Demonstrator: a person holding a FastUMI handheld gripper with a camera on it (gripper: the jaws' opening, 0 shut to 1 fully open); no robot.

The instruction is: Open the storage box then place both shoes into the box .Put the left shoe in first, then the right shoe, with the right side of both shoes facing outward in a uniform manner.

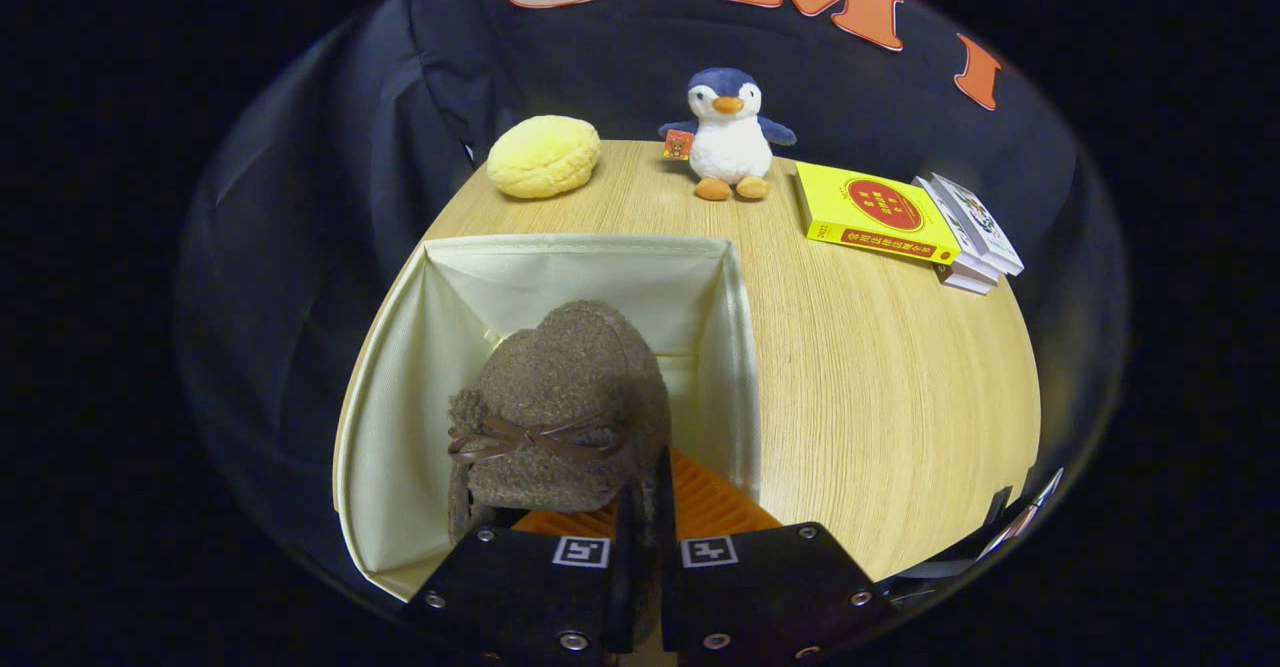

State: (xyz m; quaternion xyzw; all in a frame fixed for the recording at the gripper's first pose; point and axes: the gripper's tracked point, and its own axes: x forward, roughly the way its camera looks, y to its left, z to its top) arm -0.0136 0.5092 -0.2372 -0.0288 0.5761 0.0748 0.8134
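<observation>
Gripper (640, 507) fingers drawn nearly together, pinching what looks like the heel rim of a brown fuzzy shoe (560, 407); the narrow gap suits a thin collar edge, so the shoe hangs toe-forward from the pinch; a dark bow crosses its upper just ahead of the fingers. Shoe is held over the open mouth of the cream fabric storage box (400, 387), toe pointing toward the far wall; box already open, its walls standing up around the shoe; whether the sole touches the floor cannot be told. An orange ribbed surface (710, 502) shows just right of the fingers, under the shoe's heel; what it is I cannot tell. Which shoe of the pair this is cannot be settled from here. Beyond the box on the wooden table (880, 397): yellow round plush (543, 156), penguin toy (728, 137), yellow book (870, 213) beside a small stack of books (975, 237); all well apart from the work, judged not in the way.
</observation>
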